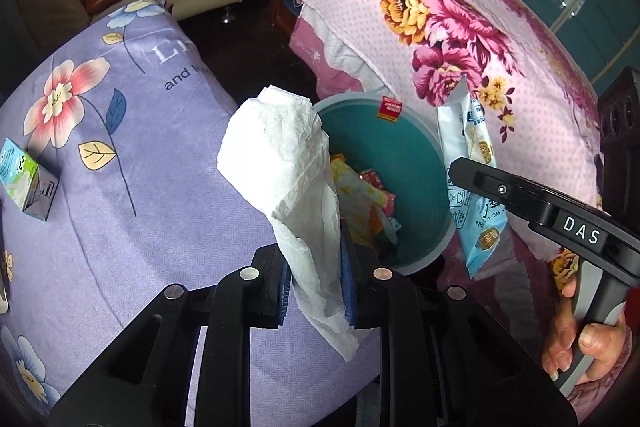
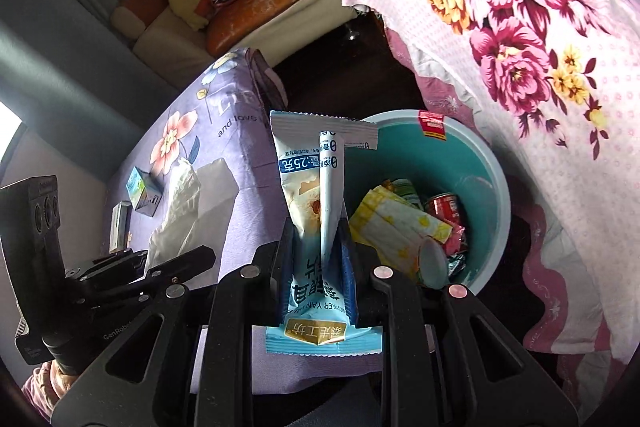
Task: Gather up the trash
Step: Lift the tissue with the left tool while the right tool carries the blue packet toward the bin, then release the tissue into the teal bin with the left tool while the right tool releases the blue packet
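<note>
— While the pink floral cloth point(image 1: 460, 39) fills the right of both views, what carries the things?
— A tabletop point(image 1: 132, 163) under a lilac flowered cover, with a worn sofa point(image 2: 240, 23) behind it and dark floor between.
— And the trash?
— A teal bin point(image 2: 476, 163) stands between the tabletop and the pink cloth, holding a red can point(image 2: 446, 207), a yellow-patterned wrapper point(image 2: 396, 223) and other scraps. A small carton point(image 1: 28, 183) sits on the lilac cover.
— The left gripper point(image 1: 316, 291)?
— Its fingers are nearly closed, pinching a white tissue point(image 1: 288, 163) held up at the bin's near rim.
— The right gripper point(image 2: 318, 279)?
— Its fingers are clamped narrowly on a light blue snack packet point(image 2: 316, 187), which stands upright beside the bin's rim.
</note>
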Motion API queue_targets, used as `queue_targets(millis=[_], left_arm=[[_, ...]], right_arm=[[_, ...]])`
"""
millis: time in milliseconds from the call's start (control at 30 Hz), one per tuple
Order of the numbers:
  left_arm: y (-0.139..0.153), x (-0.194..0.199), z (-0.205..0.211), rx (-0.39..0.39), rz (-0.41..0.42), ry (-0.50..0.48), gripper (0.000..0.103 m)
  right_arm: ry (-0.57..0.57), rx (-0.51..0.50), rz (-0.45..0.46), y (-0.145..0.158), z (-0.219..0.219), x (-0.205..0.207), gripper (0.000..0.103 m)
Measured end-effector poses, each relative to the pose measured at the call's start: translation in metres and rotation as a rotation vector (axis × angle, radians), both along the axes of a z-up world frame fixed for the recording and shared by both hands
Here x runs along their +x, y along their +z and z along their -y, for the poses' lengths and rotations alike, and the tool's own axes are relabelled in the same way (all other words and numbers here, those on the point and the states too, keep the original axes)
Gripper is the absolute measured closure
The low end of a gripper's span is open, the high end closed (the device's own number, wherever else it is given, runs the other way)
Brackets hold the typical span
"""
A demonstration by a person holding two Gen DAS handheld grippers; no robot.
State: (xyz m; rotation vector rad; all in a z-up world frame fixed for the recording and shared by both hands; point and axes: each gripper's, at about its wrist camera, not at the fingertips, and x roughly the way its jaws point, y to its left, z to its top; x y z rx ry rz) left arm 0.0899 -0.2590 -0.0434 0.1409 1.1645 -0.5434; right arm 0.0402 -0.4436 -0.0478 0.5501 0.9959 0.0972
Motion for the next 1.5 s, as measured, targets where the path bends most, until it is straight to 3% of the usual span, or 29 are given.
queue_targets(millis=[400,467,533,567,933,1133,1300,1367,1500], left_arm=[[-0.012,0.007,0.045,-0.007,-0.018,-0.046,0.078],[-0.013,0.009,0.047,-0.015,-0.022,-0.043,0.061],[-0.013,0.01,0.045,-0.008,-0.005,-0.025,0.025],[-0.013,0.01,0.043,-0.003,0.008,-0.014,0.022],[-0.031,0.015,0.004,-0.017,-0.069,0.054,0.014],[-0.033,0.008,-0.009,-0.004,-0.051,0.054,0.012],[-0.031,0.003,-0.017,-0.001,-0.036,0.048,0.011],[-0.03,0.002,-0.022,-0.01,-0.038,0.05,0.011],[-0.03,0.002,-0.032,-0.033,-0.053,0.067,0.01]], right_arm=[[-0.085,0.001,-0.018,-0.007,0.042,-0.011,0.083],[-0.085,-0.001,-0.022,-0.008,0.043,-0.011,0.083],[-0.083,-0.004,-0.027,-0.009,0.042,-0.01,0.083],[-0.082,-0.005,-0.029,-0.009,0.041,-0.01,0.083],[-0.058,-0.034,-0.063,-0.014,0.026,0.002,0.083],[-0.048,-0.064,-0.095,-0.018,0.015,0.008,0.082],[-0.047,-0.089,-0.12,-0.021,0.008,0.011,0.065],[-0.05,-0.098,-0.126,-0.02,0.005,0.012,0.05],[-0.045,-0.121,-0.132,-0.016,-0.003,0.013,0.039]])
